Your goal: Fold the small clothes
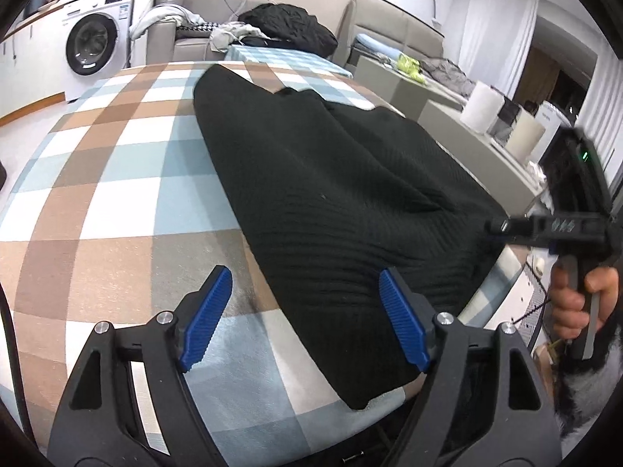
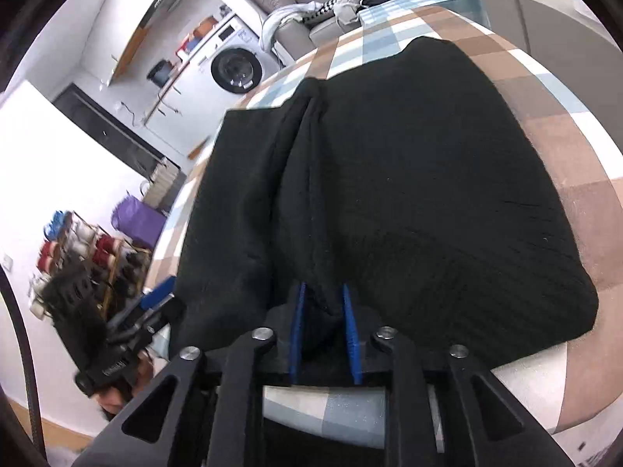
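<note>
A black garment (image 1: 331, 179) of ribbed knit lies spread over a table draped in a checked cloth (image 1: 117, 179) of brown, pale blue and white squares. In the left wrist view it fills the middle and right of the frame, running from the upper centre down to a blunt corner at the lower centre; its surface shows fine wavy ribs and a long soft fold towards the right. In the right wrist view the same knit covers most of the frame, with a raised ridge of bunched fabric down the centre.

The left gripper (image 1: 305, 319), black with blue ridged pads (image 1: 206, 319), sits at the bottom of its frame with its jaws wide apart. One pad hangs over bare cloth, the other over the garment's edge; neither presses on anything.

The right gripper (image 2: 322, 332) stands at the bottom centre of its view, jaws drawn close, with a bunch of the garment's near edge pinched between the blue pads (image 2: 350, 334). A hand (image 1: 580, 299) grips its handle at the right edge of the left view.

A washing machine (image 1: 95, 41) stands at the upper left, a grey sofa (image 1: 389, 27) behind.
</note>
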The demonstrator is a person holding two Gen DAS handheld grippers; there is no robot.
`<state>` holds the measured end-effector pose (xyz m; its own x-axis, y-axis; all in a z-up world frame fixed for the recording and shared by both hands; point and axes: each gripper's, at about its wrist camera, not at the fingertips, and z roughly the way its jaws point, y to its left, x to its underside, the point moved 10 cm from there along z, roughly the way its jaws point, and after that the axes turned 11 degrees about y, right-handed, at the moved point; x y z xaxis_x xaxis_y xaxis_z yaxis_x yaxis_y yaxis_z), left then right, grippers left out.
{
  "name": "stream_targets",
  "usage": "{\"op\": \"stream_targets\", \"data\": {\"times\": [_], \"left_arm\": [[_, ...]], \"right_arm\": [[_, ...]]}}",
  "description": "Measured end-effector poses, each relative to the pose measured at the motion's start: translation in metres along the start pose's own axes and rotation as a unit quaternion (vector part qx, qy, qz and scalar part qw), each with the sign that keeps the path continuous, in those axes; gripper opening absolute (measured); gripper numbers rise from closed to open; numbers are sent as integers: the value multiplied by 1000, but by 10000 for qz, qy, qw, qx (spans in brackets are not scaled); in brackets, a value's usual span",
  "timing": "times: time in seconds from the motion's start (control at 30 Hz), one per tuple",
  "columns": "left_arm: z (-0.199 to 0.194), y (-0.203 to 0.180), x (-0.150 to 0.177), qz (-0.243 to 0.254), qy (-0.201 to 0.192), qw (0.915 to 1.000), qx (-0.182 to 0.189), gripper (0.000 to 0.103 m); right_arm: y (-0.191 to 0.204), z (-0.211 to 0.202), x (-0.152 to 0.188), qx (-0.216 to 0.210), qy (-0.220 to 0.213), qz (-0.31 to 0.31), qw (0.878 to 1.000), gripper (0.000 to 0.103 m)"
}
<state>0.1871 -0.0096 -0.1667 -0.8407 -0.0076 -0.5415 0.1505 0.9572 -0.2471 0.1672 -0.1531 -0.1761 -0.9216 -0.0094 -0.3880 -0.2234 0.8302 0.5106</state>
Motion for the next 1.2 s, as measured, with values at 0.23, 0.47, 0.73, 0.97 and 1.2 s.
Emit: {"op": "stream_targets", "data": {"times": [0.23, 0.47, 0.73, 0.97, 1.2], "left_arm": [[12, -14, 11, 314, 276, 9991, 29, 77], [12, -14, 12, 319, 281, 9991, 58, 78], [-3, -5, 2, 105, 5, 9995, 303, 78], [10, -2, 7, 134, 257, 9995, 121, 78], [11, -4, 8, 167, 259, 9994, 152, 78]], "right_arm": [[40, -16, -20, -70, -464, -676, 9966, 49], [62, 49, -16, -112, 299, -1292, 9911, 48], [86, 25, -14, -386, -147, -1757, 9836, 6], [40, 57, -3, 208, 397, -1254, 9911, 15], [39, 40, 19, -107, 240, -1794, 9834, 42]]}}
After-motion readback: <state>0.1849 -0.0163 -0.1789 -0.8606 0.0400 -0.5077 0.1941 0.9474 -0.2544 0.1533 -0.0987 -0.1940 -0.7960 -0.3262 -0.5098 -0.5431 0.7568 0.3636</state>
